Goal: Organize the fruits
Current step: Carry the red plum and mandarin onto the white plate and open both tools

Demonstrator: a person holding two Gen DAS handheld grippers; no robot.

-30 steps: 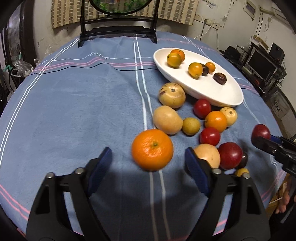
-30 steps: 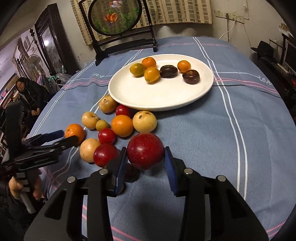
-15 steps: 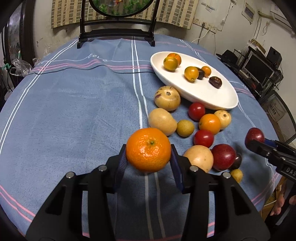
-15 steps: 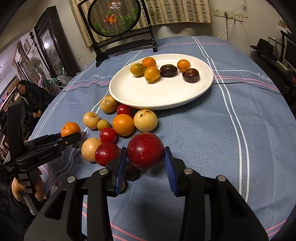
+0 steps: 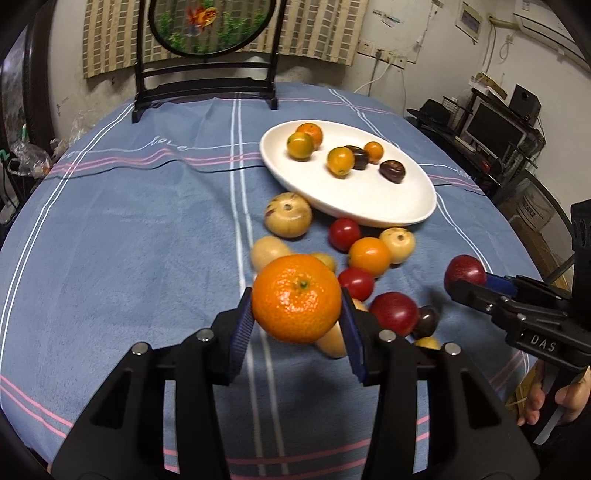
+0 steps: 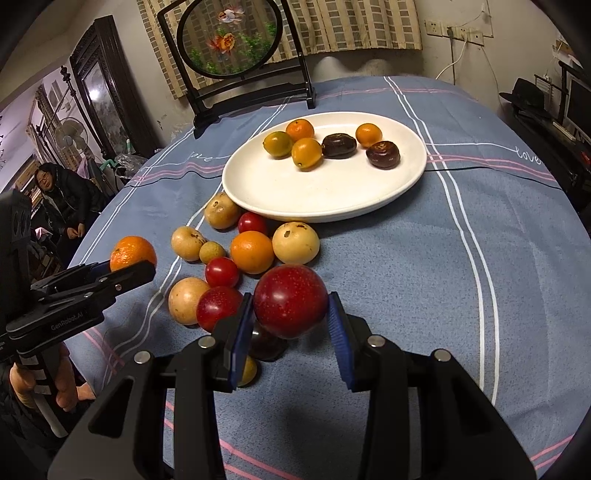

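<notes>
Dim indoor light (warped, dark edges)

A lived-in home room. Ahead of both grippers a round table wears a blue striped tablecloth [image 6: 498,229], and at its far edge stands a painted goldfish screen [image 6: 229,37] in a dark wooden stand. Behind hangs a checked curtain [image 6: 354,26]. Off to the left sits a woman [image 6: 61,195] by a carved dark cabinet [image 6: 107,96]; to the right, a monitor [image 5: 493,129] on a cluttered shelf
</notes>
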